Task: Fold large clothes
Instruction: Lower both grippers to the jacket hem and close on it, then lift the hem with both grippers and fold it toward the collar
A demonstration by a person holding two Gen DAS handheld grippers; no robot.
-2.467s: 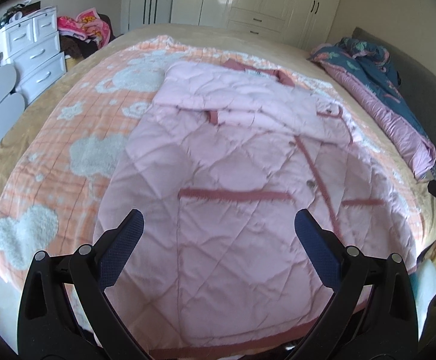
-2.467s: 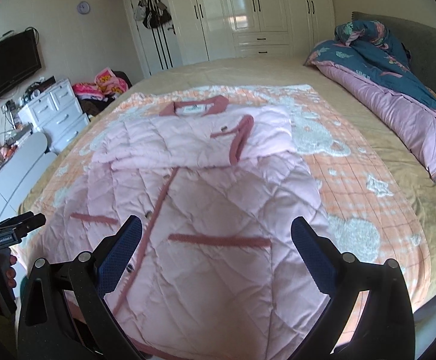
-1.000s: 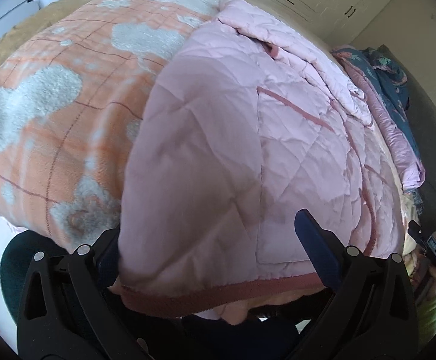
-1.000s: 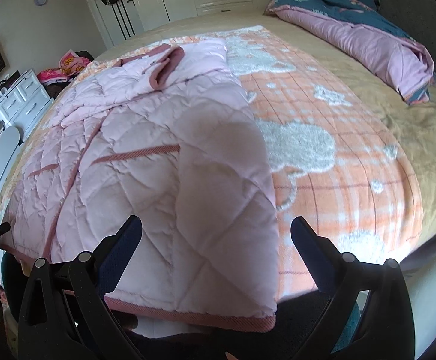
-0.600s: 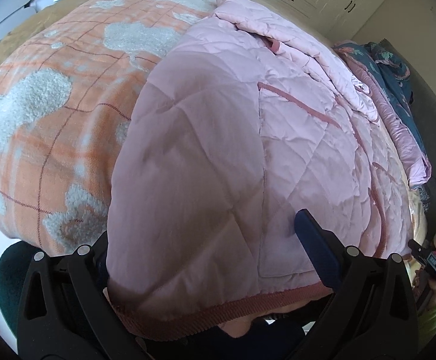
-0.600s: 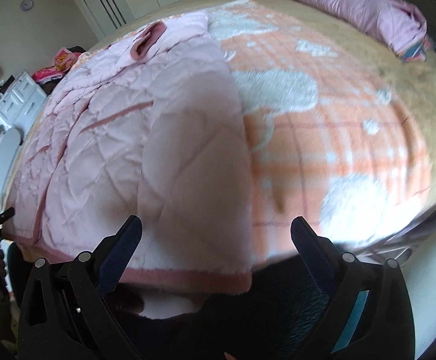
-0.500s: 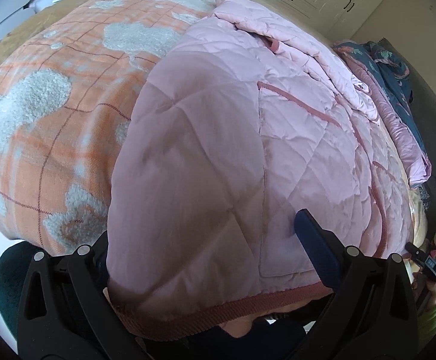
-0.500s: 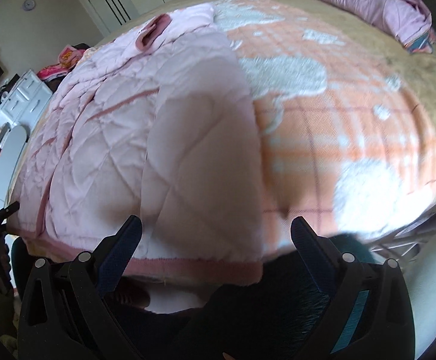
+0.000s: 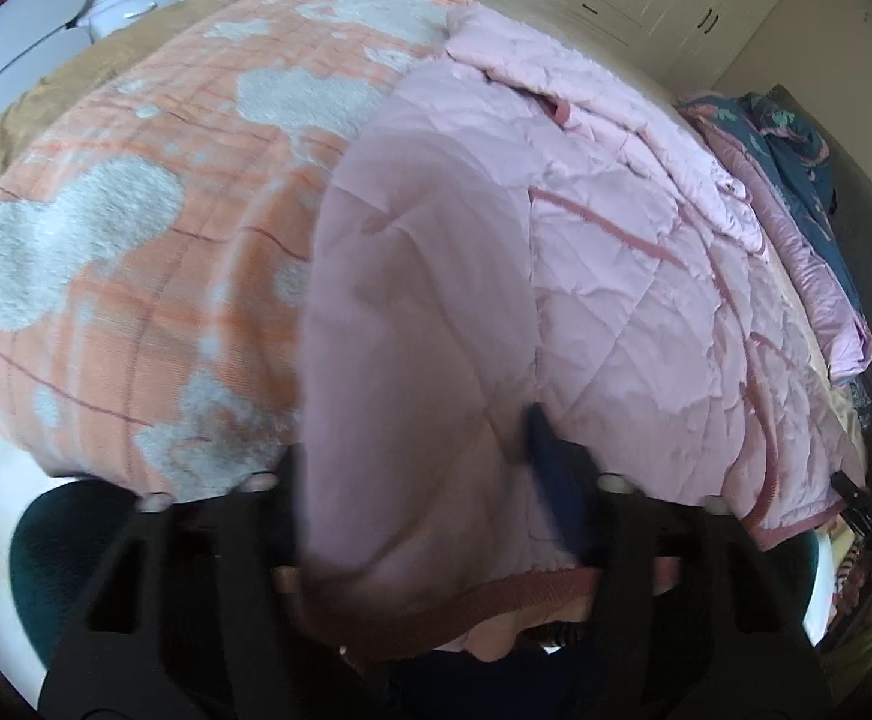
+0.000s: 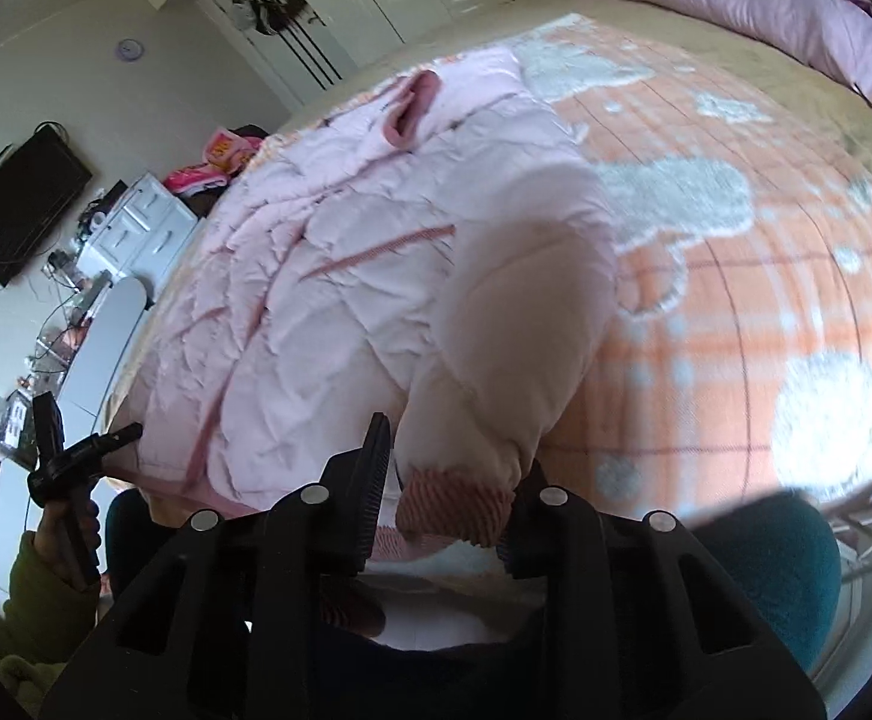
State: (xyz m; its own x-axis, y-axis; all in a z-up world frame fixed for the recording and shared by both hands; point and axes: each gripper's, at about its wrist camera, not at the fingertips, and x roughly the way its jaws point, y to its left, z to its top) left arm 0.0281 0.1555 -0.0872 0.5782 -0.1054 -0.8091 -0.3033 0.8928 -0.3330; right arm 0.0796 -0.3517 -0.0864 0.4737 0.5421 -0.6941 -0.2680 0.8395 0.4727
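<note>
Gripping the hem of the pink quilted coat (image 9: 586, 300), your left gripper (image 9: 417, 468) sits at the bottom centre of the left wrist view; its jaws have just been closing, and the padded corner now bulges between them, with the dark blue pad of one finger (image 9: 547, 450) pressed into the fabric and the other finger hidden behind the fold. To the left of the coat lies the orange checked blanket (image 9: 135, 252) with its pale fleecy patches, covering the bed. At the far right edge of that view a folded blue and pink duvet (image 9: 808, 192) rests along the bed's side.

In the right wrist view, your other hand (image 10: 69, 534) appears at the lower left, in a green sleeve. Right of it the coat (image 10: 327, 300) spreads up the middle of the frame, collar toward the top. At the bottom centre your right gripper (image 10: 451, 480) has just been closing as well, and its jaws pinch the ribbed dusty-rose hem band (image 10: 457, 504) at the coat's near right corner. The blanket (image 10: 766, 276) fills the right half
</note>
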